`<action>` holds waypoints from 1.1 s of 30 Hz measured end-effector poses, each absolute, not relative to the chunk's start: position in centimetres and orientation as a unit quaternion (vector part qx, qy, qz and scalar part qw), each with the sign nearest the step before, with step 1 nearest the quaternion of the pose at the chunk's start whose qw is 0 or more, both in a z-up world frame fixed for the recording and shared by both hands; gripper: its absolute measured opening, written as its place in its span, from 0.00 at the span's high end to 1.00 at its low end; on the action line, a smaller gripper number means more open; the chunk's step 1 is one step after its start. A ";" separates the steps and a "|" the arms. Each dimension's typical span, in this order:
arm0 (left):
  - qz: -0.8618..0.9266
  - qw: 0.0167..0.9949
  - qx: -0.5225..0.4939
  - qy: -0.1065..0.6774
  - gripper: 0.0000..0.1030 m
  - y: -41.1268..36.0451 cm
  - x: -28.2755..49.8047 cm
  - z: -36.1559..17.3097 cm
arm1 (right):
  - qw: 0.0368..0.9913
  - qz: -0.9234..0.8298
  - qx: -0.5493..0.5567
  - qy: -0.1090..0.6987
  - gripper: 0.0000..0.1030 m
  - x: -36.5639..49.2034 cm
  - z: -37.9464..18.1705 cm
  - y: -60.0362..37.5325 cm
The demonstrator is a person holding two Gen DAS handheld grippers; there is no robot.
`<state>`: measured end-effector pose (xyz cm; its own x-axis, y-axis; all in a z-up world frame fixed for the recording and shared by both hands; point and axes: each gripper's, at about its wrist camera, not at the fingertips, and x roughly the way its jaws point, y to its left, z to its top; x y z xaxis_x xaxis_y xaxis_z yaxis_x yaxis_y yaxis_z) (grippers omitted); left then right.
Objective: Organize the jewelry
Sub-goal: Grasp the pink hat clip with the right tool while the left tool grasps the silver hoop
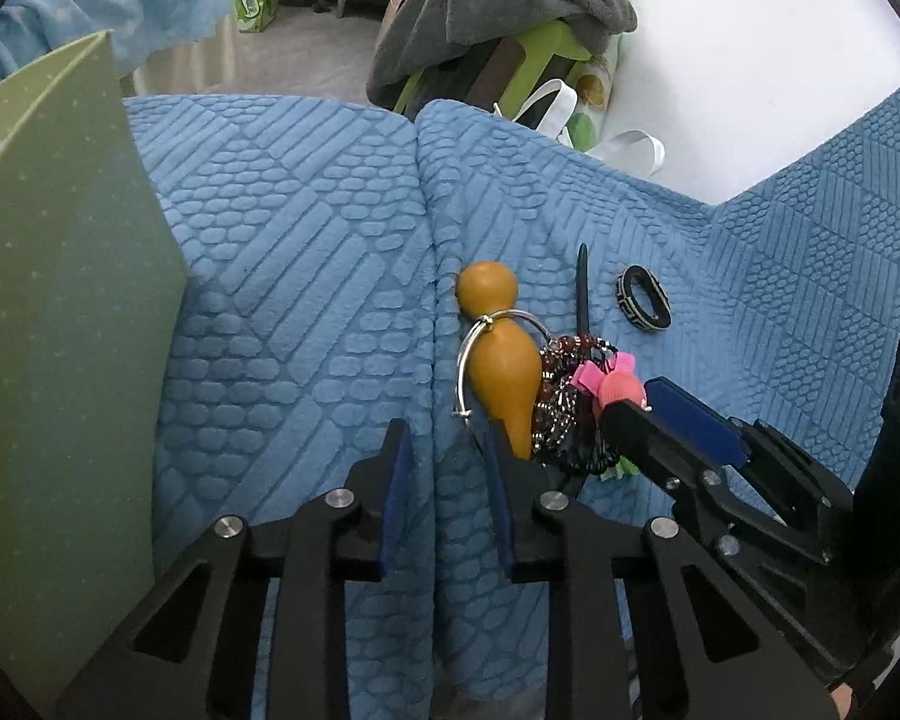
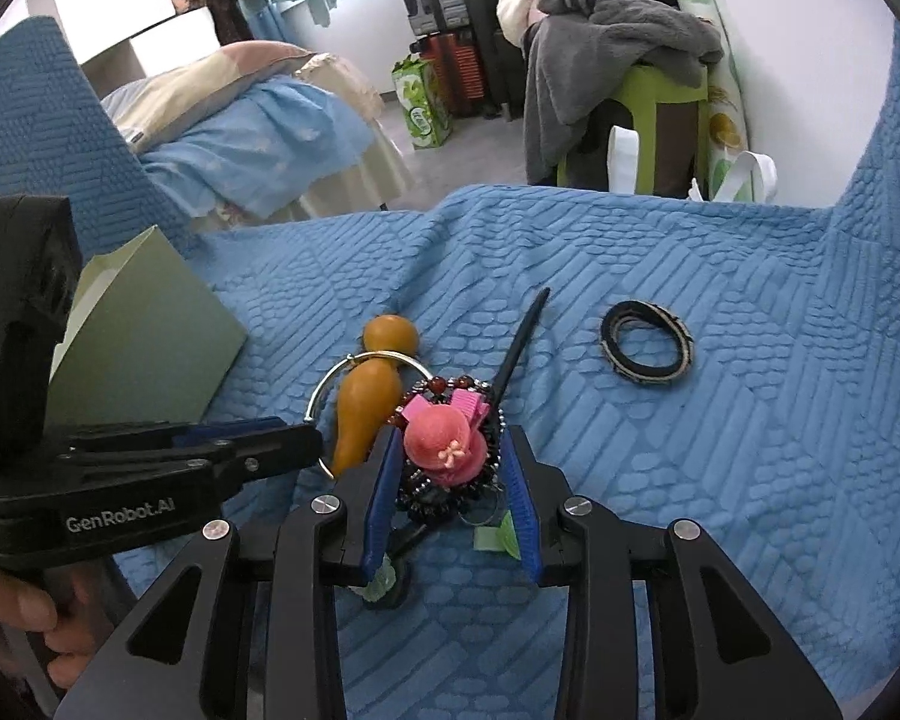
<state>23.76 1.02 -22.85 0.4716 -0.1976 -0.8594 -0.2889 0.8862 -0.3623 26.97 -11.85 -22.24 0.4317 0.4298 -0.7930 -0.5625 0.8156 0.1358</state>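
Observation:
A pink hat clip [image 2: 444, 444] sits on top of a dark beaded cluster [image 2: 426, 495] on the blue blanket. My right gripper [image 2: 450, 456] straddles both, and its blue pads touch the cluster on either side. Left of it lies an orange gourd [image 1: 501, 360] with a silver bangle [image 1: 463, 369] looped round its neck. My left gripper [image 1: 447, 441] stands narrowly open just short of the bangle, with only a blanket fold between its pads and the gourd's tail outside its right finger. Farther back lie a black hair stick [image 1: 582, 294] and a black patterned band [image 1: 643, 300].
A tall green box [image 1: 60, 330] stands at the left, close to the left gripper. The blue blanket [image 1: 282, 252] ends at the far edge, beyond which are a green stool with grey clothes [image 2: 624, 60] and a bed. A hand [image 2: 18, 618] holds the left gripper.

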 end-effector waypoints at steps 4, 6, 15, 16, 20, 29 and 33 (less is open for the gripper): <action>0.027 0.825 -0.237 0.513 0.77 0.9 24.0 -23.1 | 0.842 0.284 -0.105 0.447 0.69 26.8 -22.8 -11.1; 0.029 0.823 -0.244 0.513 0.77 1.0 23.9 -23.3 | 0.841 0.278 -0.113 0.449 0.70 26.9 -23.1 -11.0; 0.024 0.828 -0.247 0.503 0.77 1.1 23.9 -23.3 | 0.851 0.264 -0.087 0.445 0.78 27.4 -22.3 -12.2; 0.025 0.829 -0.247 0.502 0.78 1.0 24.0 -23.3 | 0.853 0.261 -0.086 0.445 0.78 27.4 -22.2 -12.2; 0.029 0.831 -0.245 0.498 0.78 0.9 24.4 -23.3 | 0.861 0.247 -0.073 0.438 0.78 27.4 -21.5 -13.1; 0.033 0.837 -0.227 0.497 0.77 0.5 25.2 -23.5 | 0.881 0.180 -0.077 0.431 0.78 27.5 -20.7 -15.3; 0.035 0.842 -0.208 0.496 0.77 0.0 25.5 -23.6 | 0.884 0.160 -0.084 0.430 0.78 27.3 -20.4 -16.0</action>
<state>25.47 -0.03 -23.60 0.5053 -0.1475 -0.8502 -0.2648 0.9113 -0.3154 27.31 -15.98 -20.45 0.5783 0.2113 -0.7880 -0.3553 0.9347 -0.0102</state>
